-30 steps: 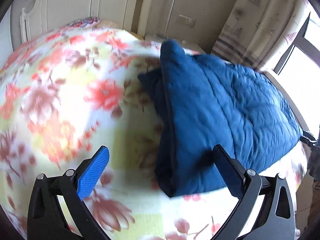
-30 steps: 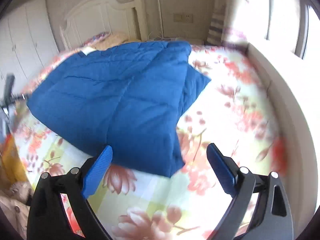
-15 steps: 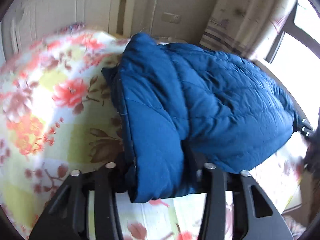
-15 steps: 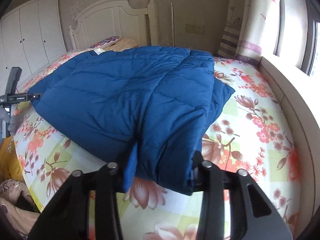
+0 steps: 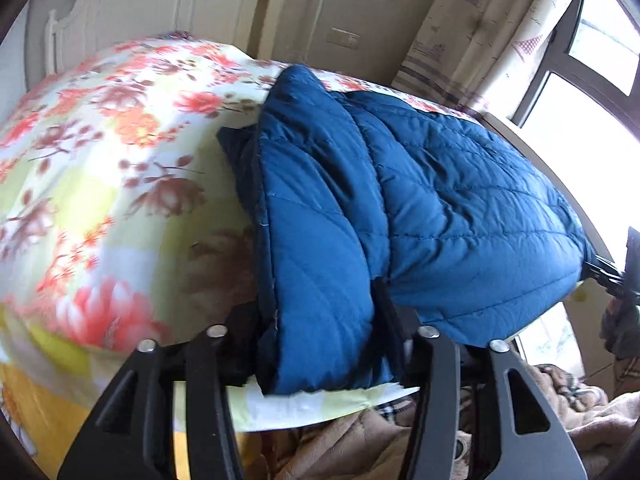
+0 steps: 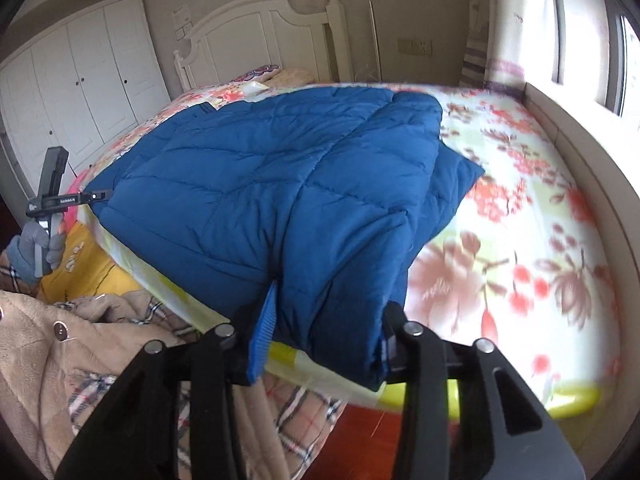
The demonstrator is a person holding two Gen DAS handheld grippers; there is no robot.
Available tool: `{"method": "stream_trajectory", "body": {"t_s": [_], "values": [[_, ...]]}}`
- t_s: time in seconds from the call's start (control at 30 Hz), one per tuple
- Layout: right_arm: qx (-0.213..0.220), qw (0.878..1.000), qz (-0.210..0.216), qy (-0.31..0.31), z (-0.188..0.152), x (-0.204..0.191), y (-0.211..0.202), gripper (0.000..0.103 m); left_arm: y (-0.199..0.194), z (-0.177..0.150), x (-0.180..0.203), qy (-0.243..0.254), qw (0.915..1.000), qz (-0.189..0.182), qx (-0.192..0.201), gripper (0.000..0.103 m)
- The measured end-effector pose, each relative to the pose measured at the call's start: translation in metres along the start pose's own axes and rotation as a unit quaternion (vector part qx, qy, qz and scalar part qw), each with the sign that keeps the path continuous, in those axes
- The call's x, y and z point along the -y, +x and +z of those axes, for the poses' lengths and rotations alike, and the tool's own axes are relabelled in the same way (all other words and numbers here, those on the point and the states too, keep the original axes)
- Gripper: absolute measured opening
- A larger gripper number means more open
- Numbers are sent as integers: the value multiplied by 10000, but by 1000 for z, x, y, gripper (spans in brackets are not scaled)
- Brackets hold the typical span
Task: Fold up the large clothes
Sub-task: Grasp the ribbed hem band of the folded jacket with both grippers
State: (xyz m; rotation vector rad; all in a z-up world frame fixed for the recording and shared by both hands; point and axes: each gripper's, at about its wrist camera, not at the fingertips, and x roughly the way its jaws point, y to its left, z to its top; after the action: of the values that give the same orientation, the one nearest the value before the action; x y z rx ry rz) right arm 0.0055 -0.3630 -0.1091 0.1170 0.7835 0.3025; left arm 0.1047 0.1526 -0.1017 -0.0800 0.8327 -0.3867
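Observation:
A large blue quilted jacket point(image 5: 420, 208) lies folded on the floral bedspread point(image 5: 100, 168); it also shows in the right wrist view point(image 6: 260, 192). My left gripper point(image 5: 320, 344) is shut on one near corner of the jacket, at the bed's near edge. My right gripper point(image 6: 324, 340) is shut on the other near corner, with the fabric bunched between its fingers. The left gripper point(image 6: 52, 200) shows in the right wrist view at the far left, held by a gloved hand.
A white headboard point(image 6: 264, 36) and white wardrobe point(image 6: 76, 72) stand at the back. A window ledge point(image 6: 592, 152) runs along the bed's right side. Beige and plaid clothes point(image 6: 80, 360) lie piled below the bed edge. The floor point(image 6: 368, 440) is red wood.
Both grippers went from open above the bed to shut on the jacket's near corners. They have since drawn the jacket toward the bed's near edge.

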Motion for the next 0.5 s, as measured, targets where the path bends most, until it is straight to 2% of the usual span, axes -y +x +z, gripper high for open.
{"method": "stream_trajectory", "body": {"t_s": [0.1,0.13,0.17,0.2,0.27,0.33,0.4,0.5], "values": [[-184,9993,-181,-271,0,-3,-15,53,-21,-2,4,193,9980,585,149,79],[-34,9991,-364,-219,6,2,-30,60,-31,2,8,291,9950,892,341,95],[197,9985,-497,-93,14,7,-44,75,-44,6,11,381,9902,1189,622,97],[544,9963,-657,91,28,13,-61,81,-59,17,16,497,9832,1444,999,97],[973,9911,-895,184,61,17,-74,85,-78,51,32,597,9701,1692,1633,97],[1191,9866,-1108,117,102,10,-67,88,-78,87,53,637,9662,1623,1899,97],[1350,9839,-1170,52,145,-6,-45,93,-56,127,78,746,9688,1579,1758,97],[1269,9870,-978,88,196,-26,0,94,3,179,110,905,9746,1543,1346,97]]}}
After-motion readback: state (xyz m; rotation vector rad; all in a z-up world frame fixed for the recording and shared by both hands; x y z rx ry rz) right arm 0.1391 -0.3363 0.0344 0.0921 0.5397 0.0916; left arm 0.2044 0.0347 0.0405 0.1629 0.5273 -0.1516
